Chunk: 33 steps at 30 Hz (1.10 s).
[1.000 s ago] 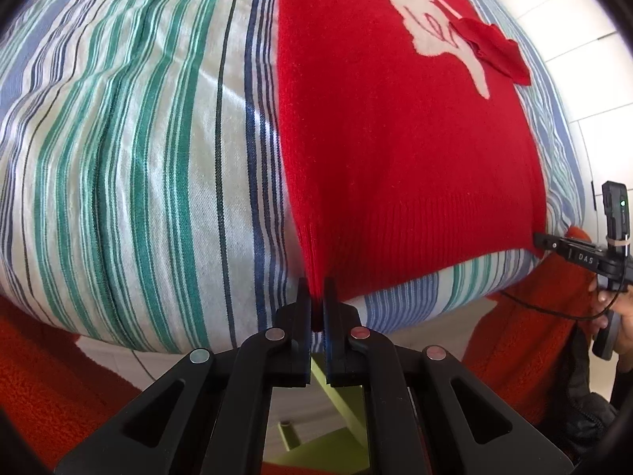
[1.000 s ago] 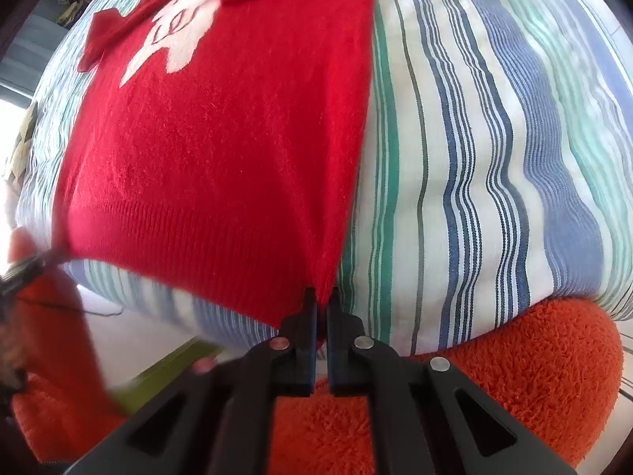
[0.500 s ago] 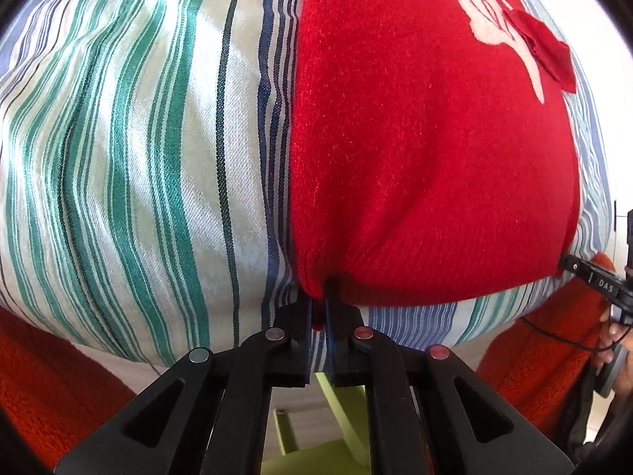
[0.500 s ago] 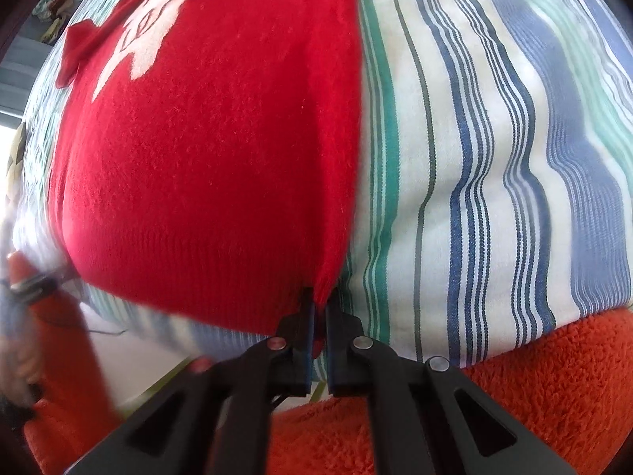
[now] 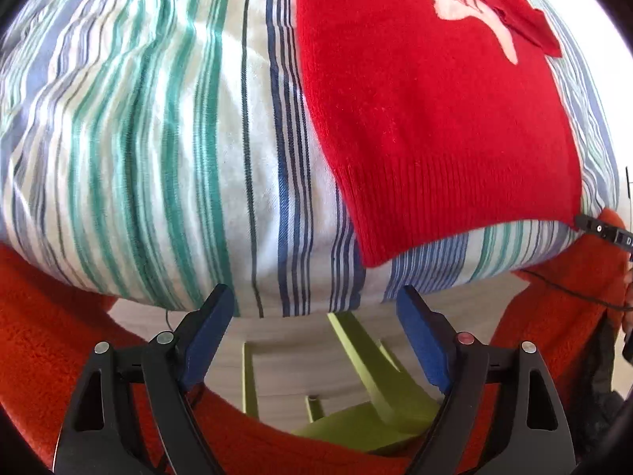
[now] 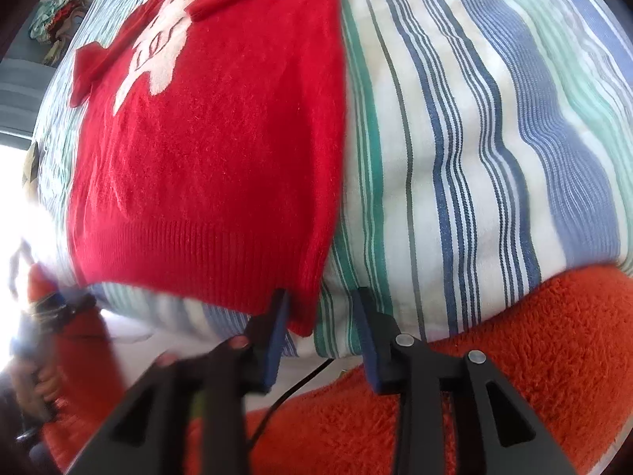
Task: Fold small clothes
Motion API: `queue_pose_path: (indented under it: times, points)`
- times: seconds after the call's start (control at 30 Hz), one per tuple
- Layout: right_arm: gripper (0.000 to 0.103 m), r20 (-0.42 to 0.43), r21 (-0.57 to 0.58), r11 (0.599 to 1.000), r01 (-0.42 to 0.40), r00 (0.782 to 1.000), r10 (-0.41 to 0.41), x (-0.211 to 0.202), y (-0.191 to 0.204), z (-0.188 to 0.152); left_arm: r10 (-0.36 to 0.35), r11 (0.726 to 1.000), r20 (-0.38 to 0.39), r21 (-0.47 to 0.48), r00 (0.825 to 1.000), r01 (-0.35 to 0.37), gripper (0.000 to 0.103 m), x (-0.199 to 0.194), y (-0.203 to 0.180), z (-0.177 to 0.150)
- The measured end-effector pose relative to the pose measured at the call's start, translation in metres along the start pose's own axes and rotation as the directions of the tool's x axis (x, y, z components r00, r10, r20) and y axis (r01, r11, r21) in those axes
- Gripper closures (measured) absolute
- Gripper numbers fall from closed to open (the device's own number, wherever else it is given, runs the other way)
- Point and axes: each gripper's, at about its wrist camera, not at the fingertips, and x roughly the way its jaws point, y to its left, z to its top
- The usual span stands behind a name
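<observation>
While red sweater (image 5: 435, 118) lies flat on striped sheet (image 5: 158, 138), both jaws released.

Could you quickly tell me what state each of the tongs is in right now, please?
Left tongs: open, holding nothing, clear of the red sweater.
Right tongs: open, the sweater's hem corner lying between the fingers, not gripped.

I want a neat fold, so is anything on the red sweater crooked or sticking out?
One thing: a small loose red flap sticks out past the red sweater edge beside the white animal motif. The ribbed hem lies flat on the striped sheet, with no damage visible.
</observation>
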Motion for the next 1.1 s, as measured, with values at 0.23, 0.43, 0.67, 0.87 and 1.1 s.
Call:
queue_pose_path:
  times: [0.23, 0.43, 0.67, 0.87, 1.1]
  points:
    - [0.055, 0.269, -0.123, 0.960, 0.251, 0.940, -0.211, -0.106, 0.007, 0.012, 0.109, 0.991, 0.312, -0.107, 0.944, -0.080, 0.016, -0.104, 0.048, -0.009]
    - [0.041, 0.500, -0.430, 0.787, 0.442, 0.842, -0.200, -0.134, 0.059, 0.066, 0.142, 0.960, 0.419, -0.280, 0.897, -0.021, 0.014, -0.125, 0.076, 0.012]
    - [0.058, 0.453, -0.664, 0.633, 0.398, 0.888, -0.083, -0.026, 0.134, 0.123, 0.168, 0.960, 0.374, -0.272, 0.912, -0.066, 0.014, -0.098, 0.065, 0.020]
    - [0.095, 0.471, -0.592, 0.723, 0.356, 0.881, -0.049, 0.014, 0.120, 0.180, 0.202, 0.938, 0.336, -0.335, 0.920, -0.083, 0.014, -0.089, 0.084, 0.008]
    - [0.096, 0.682, -0.099, 0.949, 0.301, 0.714, -0.155, -0.114, -0.041, 0.186, 0.169, 0.924, 0.289, -0.379, 0.942, -0.050, 0.014, -0.070, 0.095, 0.008]
